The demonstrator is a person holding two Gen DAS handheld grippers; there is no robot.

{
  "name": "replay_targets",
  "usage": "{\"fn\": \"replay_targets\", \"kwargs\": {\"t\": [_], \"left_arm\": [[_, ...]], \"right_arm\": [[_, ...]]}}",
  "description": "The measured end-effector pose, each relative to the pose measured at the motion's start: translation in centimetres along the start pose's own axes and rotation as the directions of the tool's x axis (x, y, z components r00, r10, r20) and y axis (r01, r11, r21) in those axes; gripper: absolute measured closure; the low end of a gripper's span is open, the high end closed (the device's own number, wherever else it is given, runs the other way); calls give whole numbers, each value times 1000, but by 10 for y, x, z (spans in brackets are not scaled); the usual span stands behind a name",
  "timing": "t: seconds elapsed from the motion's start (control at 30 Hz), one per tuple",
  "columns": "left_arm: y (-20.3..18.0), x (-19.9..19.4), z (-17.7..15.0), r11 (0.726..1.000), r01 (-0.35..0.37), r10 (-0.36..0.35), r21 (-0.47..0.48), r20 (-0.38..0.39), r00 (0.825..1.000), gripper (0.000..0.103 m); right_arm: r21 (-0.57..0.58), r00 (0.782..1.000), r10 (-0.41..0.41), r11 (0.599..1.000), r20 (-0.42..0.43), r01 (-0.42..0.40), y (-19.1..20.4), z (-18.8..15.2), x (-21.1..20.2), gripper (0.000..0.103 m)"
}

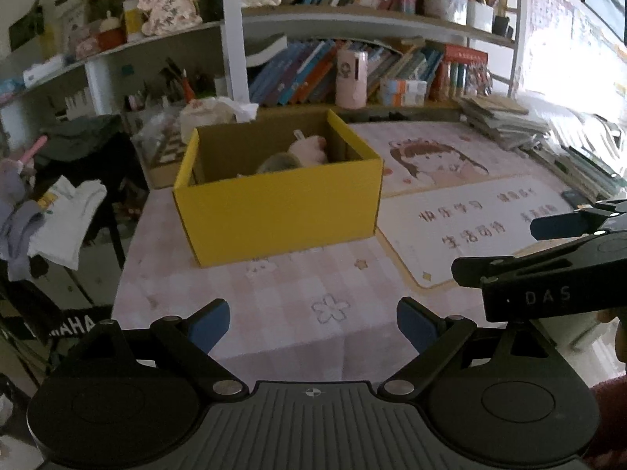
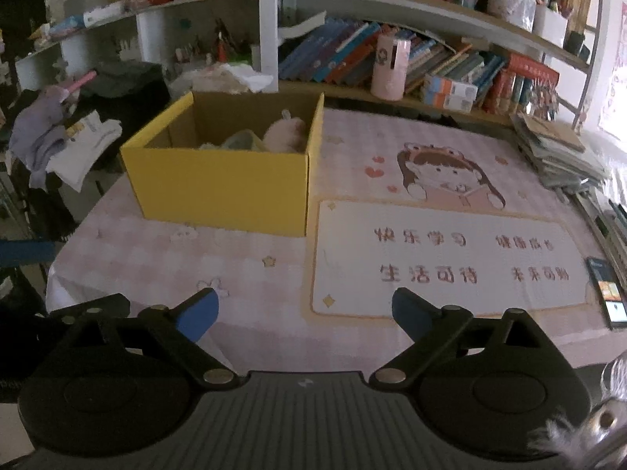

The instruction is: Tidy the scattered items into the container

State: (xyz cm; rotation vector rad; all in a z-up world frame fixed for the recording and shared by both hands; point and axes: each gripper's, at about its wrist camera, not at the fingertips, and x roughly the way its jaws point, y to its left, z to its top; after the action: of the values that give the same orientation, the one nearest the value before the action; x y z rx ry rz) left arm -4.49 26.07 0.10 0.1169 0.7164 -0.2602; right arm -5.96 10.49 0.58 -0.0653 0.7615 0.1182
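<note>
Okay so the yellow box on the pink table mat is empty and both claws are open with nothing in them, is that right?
Not quite. The yellow box is not empty: the right wrist view shows a pink plush toy and a greenish item inside it. The rest holds: the box sits on the pink table mat, and the left claw and right claw are open with nothing in them.

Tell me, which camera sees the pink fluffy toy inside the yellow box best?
The right wrist view: it looks into the yellow box and shows the pink fluffy toy large and unobstructed. The left wrist view shows the toy too, but smaller and partly hidden behind the box's front wall.
</note>
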Motion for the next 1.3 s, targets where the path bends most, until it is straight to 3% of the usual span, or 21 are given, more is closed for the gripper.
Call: {"fn": "replay_targets", "kwargs": {"t": [0.27, 0.5, 1.3], "left_arm": [[0, 7, -5, 999, 16, -19, -51, -50, 999, 9], [-9, 9, -5, 999, 20, -22, -40, -67, 998, 5], [-15, 10, -3, 999, 26, -30, -47, -76, 997, 4]], "right_arm": [[19, 999, -11, 1000, -39, 12, -8, -8, 2, 3], [24, 998, -16, 1000, -59, 17, -13, -11, 3, 3], [17, 998, -13, 1000, -69, 14, -15, -11, 2, 3]]}}
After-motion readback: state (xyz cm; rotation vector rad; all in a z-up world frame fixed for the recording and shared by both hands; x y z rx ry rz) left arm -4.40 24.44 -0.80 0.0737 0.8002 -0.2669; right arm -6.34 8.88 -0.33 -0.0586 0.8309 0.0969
